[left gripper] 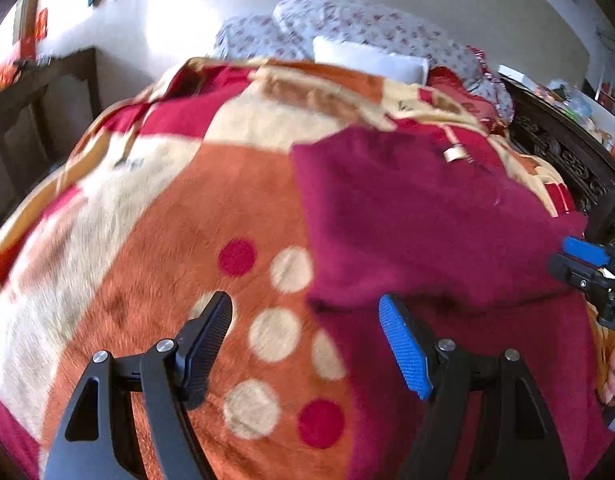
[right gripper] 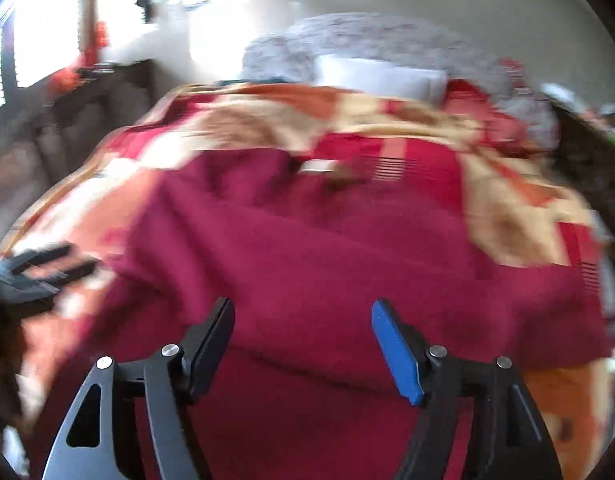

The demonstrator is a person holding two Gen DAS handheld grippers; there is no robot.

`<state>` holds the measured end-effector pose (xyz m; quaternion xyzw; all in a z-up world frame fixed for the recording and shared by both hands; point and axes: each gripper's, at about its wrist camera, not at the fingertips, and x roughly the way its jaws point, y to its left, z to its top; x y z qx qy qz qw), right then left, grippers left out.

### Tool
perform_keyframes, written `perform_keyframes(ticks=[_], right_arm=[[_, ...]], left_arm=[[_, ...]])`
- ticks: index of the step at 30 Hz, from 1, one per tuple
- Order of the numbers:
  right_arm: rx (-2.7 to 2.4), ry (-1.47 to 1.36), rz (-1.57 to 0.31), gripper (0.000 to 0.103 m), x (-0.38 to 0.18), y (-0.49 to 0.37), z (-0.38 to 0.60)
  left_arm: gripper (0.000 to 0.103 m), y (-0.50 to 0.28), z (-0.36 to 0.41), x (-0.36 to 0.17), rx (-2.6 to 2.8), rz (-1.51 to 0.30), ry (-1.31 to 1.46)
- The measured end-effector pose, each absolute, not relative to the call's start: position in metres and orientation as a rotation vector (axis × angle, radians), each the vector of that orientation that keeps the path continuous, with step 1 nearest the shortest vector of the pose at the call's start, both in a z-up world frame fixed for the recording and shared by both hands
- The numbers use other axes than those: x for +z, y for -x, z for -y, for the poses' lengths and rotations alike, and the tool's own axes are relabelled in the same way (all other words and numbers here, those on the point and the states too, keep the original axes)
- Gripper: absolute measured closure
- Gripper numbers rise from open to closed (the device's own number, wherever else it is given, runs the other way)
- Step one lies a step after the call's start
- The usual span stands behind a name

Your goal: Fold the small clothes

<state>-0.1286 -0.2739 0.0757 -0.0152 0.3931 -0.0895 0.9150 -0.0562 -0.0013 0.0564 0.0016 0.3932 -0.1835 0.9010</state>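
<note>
- Lying spread flat on the bed, the dark maroon fleece garment [left gripper: 427, 220] is covering the right part of the orange, cream and red patterned blanket [left gripper: 155, 248]; a small pale tag [left gripper: 453, 155] is showing near its far edge.
- Left hand-held gripper [left gripper: 305, 344] is hovering with its black and blue fingers spread wide, gripping nothing, above the dotted blanket patch just beside the garment's near-left edge.
- Right hand-held gripper [right gripper: 303, 346] is also hanging spread apart and empty, directly over the garment's near portion [right gripper: 327, 272]; this view is motion-blurred.
- Each gripper is showing at the edge of the other's view: right one [left gripper: 587, 264] at far right, left one [right gripper: 47, 268] at far left.
- Floral grey-white pillows [left gripper: 347, 28] and a white pillow [left gripper: 367, 58] are sitting at the bed's far end.
- Dark carved wooden bed frame [left gripper: 567, 160] is running along the right side.
</note>
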Motion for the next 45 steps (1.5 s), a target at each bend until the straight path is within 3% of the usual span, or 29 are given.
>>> perform_keyframes(ticks=[3, 5, 6, 7, 14, 18, 25, 33, 35, 36, 40, 45], right_arm=[[-0.266, -0.064, -0.823, 0.027, 0.075, 0.139, 0.317], [-0.306, -0.116, -0.829, 0.037, 0.07, 0.138, 0.344], [-0.316, -0.128, -0.835, 0.05, 0.067, 0.136, 0.35], [-0.323, -0.152, -0.851, 0.053, 0.058, 0.13, 0.36], [-0.244, -0.282, -0.797, 0.053, 0.064, 0.154, 0.385], [-0.403, -0.354, -0.747, 0.038, 0.082, 0.188, 0.443], [-0.725, -0.592, -0.804, 0.036, 0.048, 0.239, 0.576], [-0.708, -0.845, -0.554, 0.036, 0.03, 0.251, 0.634], [-0.707, -0.843, -0.527, 0.065, 0.03, 0.248, 0.639], [-0.689, -0.855, -0.512, 0.096, 0.032, 0.252, 0.639], [-0.682, -0.802, -0.383, 0.095, 0.064, 0.288, 0.632], [-0.646, -0.651, -0.351, 0.095, 0.124, 0.315, 0.604]], left_arm=[[0.018, 0.051, 0.016, 0.066, -0.398, -0.809, 0.005], [0.017, 0.043, 0.03, 0.065, -0.417, -0.823, 0.018], [0.017, 0.038, 0.039, 0.062, -0.42, -0.838, 0.02], [0.017, 0.034, 0.045, 0.058, -0.42, -0.854, 0.017], [0.016, 0.021, 0.085, 0.022, -0.359, -0.918, -0.111], [0.01, 0.02, 0.078, 0.02, -0.357, -0.925, -0.065], [0.004, 0.016, 0.074, 0.014, -0.351, -0.936, -0.012], [0.0, 0.014, 0.078, 0.011, -0.339, -0.931, -0.028], [0.0, 0.014, 0.078, 0.011, -0.338, -0.933, -0.027], [0.0, 0.014, 0.078, 0.01, -0.338, -0.933, -0.026], [0.0, 0.014, 0.077, 0.01, -0.34, -0.933, -0.024], [0.0, 0.014, 0.076, 0.01, -0.344, -0.932, -0.018]])
